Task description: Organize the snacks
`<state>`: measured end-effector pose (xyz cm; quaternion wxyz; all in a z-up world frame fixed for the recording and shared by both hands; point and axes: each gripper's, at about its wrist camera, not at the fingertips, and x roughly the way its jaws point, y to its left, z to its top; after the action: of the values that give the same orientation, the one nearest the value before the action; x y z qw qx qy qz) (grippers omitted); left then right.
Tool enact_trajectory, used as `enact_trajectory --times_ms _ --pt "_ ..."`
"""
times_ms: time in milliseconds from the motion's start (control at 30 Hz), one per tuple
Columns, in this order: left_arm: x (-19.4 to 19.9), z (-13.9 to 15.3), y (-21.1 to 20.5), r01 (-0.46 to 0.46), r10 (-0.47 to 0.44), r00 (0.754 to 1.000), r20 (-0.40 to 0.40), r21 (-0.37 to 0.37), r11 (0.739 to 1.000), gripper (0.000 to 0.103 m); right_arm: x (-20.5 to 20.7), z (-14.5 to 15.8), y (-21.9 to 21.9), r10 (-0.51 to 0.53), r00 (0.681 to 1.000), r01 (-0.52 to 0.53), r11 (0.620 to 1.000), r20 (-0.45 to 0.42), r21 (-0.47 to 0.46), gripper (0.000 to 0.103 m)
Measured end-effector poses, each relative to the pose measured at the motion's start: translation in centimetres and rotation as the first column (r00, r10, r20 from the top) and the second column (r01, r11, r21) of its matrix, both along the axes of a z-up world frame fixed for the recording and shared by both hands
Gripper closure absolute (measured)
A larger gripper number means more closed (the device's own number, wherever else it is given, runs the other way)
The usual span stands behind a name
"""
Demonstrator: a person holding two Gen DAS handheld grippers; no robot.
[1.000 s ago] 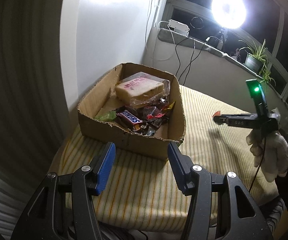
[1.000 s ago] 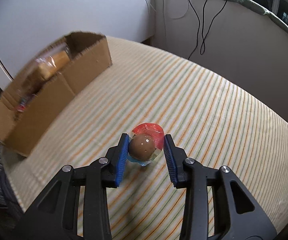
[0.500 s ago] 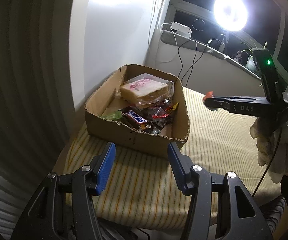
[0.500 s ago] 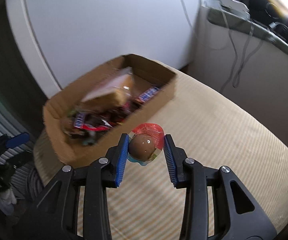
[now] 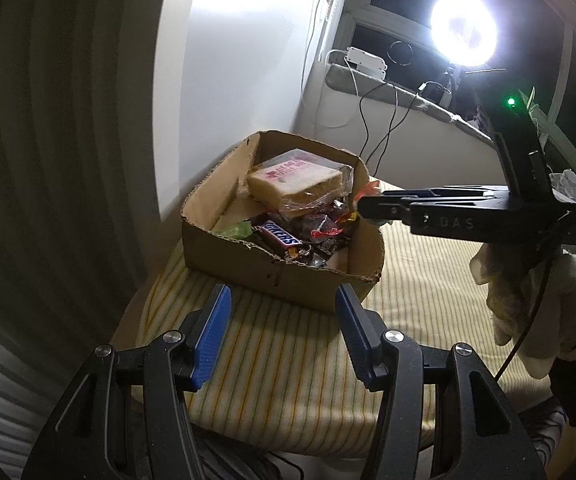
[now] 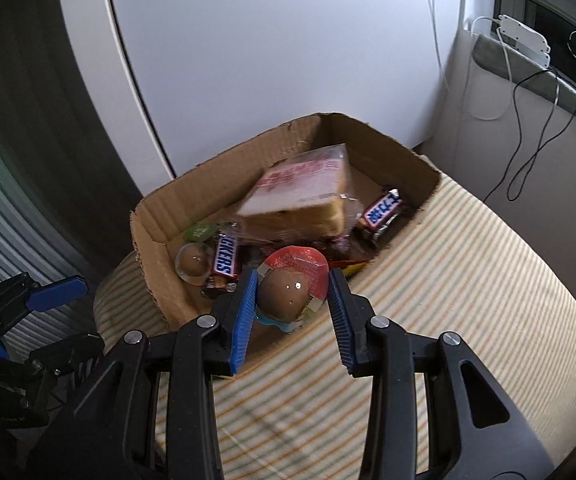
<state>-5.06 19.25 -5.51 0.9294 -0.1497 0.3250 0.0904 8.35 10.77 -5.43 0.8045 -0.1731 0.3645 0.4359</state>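
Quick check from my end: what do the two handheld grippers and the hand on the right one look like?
Both are black plastic with silver pivot bolts and ribbed blue pads on the fingers. The right gripper carries white "DAS" lettering, a green indicator light and a thin black cable. The hand holding it wears a cream knit glove with a dark sleeve.

You see a brown box (image 6: 150,236), a yellow-striped cloth (image 6: 467,280), blue pads (image 6: 244,316) and a brown egg (image 6: 284,294) with red foil.
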Motion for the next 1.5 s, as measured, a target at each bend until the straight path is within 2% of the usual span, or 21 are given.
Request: enact_trajectory --times_ms 300,333,367,433,633,733,900,967,1067,1133,1267,1400,1433,1500 --pt "0.0 0.0 0.1 0.0 0.0 1.0 -0.001 0.003 1.0 0.05 -0.7 -0.3 0.7 0.02 1.0 -0.019 1.0 0.003 -0.01 0.065" --pt "0.0 0.0 0.1 0.0 0.0 1.0 -0.001 0.005 1.0 0.05 -0.7 -0.3 0.7 0.017 1.0 -0.017 1.0 0.004 -0.009 0.061" --pt "0.0 0.0 0.1 0.001 -0.001 1.0 0.0 0.006 1.0 0.05 -0.6 -0.3 0.7 0.014 1.0 -0.014 1.0 0.006 -0.008 0.05" --pt "0.0 0.0 0.0 0.004 -0.004 1.0 0.0 0.008 1.0 0.05 -0.6 -0.1 0.6 0.008 1.0 -0.008 1.0 0.014 0.0 0.043" --pt "-0.1 0.4 -0.5 0.007 -0.007 1.0 0.004 0.021 1.0 0.05 -0.9 0.5 -0.2 -0.005 1.0 0.004 1.0 0.017 0.02 0.043" --pt "-0.1 0.7 -0.8 0.008 -0.008 1.0 0.01 0.027 1.0 0.05 -1.3 0.8 -0.9 -0.017 1.0 0.016 0.999 0.022 0.03 0.035" --pt "-0.3 1.6 -1.2 -0.001 -0.001 1.0 0.029 0.049 0.999 0.049 -2.0 1.1 -2.6 -0.054 0.997 0.052 0.998 0.047 0.035 0.034" --pt "-0.3 2.0 -1.4 -0.005 0.003 0.999 0.037 0.057 0.998 0.044 -2.4 1.3 -3.5 -0.071 0.996 0.069 0.997 0.057 0.04 0.031" --pt "-0.3 2.6 -1.8 -0.01 0.006 0.999 0.049 0.08 0.997 0.041 -2.9 1.6 -4.9 -0.109 0.991 0.105 0.993 0.072 0.058 0.015" --pt "-0.3 2.9 -2.0 -0.02 0.015 0.998 0.054 0.093 0.995 0.036 -3.3 1.8 -5.9 -0.136 0.987 0.129 0.989 0.082 0.075 0.014" --pt "0.0 3.3 -2.4 -0.034 0.028 0.998 0.057 0.106 0.994 0.035 -3.8 2.1 -7.9 -0.183 0.979 0.175 0.98 0.093 0.092 0.013" --pt "0.2 3.9 -3.1 -0.053 0.044 0.997 0.068 0.141 0.989 0.03 -4.2 2.2 -9.7 -0.226 0.966 0.216 0.972 0.123 0.09 0.013" --pt "0.3 4.0 -3.2 -0.055 0.045 0.996 0.072 0.144 0.988 0.025 -4.4 2.2 -10.2 -0.235 0.963 0.224 0.97 0.13 0.091 0.013" --pt "0.3 4.4 -3.4 -0.063 0.051 0.995 0.081 0.153 0.986 0.022 -4.5 2.3 -11.2 -0.256 0.957 0.244 0.965 0.139 0.094 0.013"
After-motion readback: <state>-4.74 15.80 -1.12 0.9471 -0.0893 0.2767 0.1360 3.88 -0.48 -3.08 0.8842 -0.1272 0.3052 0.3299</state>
